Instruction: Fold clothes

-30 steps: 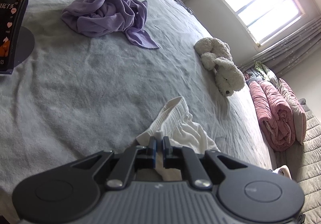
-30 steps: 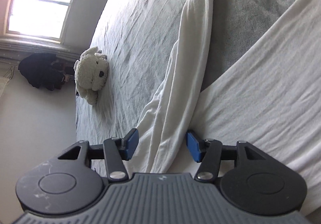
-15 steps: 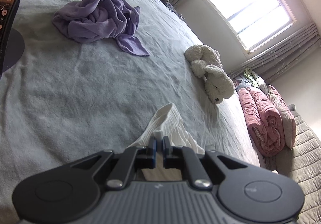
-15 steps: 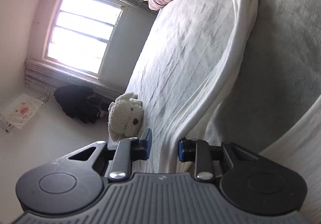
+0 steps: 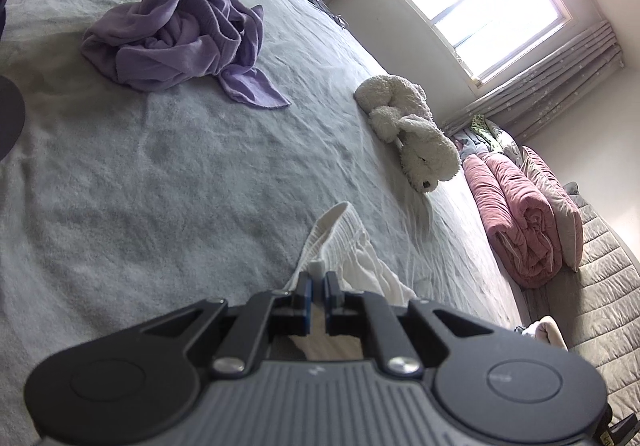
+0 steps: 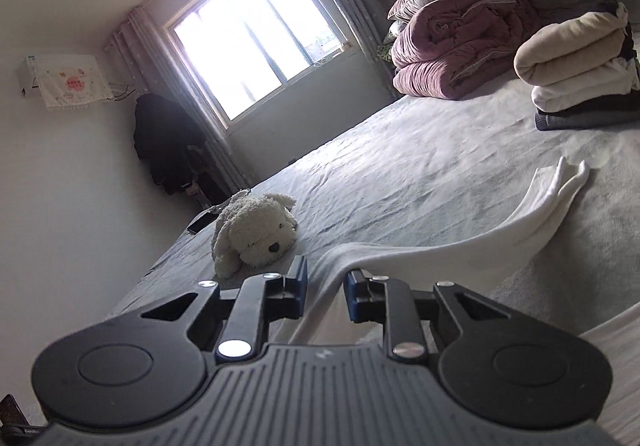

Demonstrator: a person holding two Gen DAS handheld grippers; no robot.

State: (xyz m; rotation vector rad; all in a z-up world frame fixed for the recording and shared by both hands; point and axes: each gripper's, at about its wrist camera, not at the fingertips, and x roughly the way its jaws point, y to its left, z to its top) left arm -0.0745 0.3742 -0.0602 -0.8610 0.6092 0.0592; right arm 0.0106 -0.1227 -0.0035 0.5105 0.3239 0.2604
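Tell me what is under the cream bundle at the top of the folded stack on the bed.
Under the cream bundle lie a white folded piece and a dark grey one resting on the bed. Anything deeper inside the stack is covered.

A grey-covered bed (image 5: 168, 182) carries everything — a crumpled purple garment (image 5: 180, 38), a white garment (image 6: 500, 242) nearer than the plush dog (image 6: 256, 234), and beyond the dog a rolled pink quilt (image 6: 460, 46) and folded stack (image 6: 584, 66).
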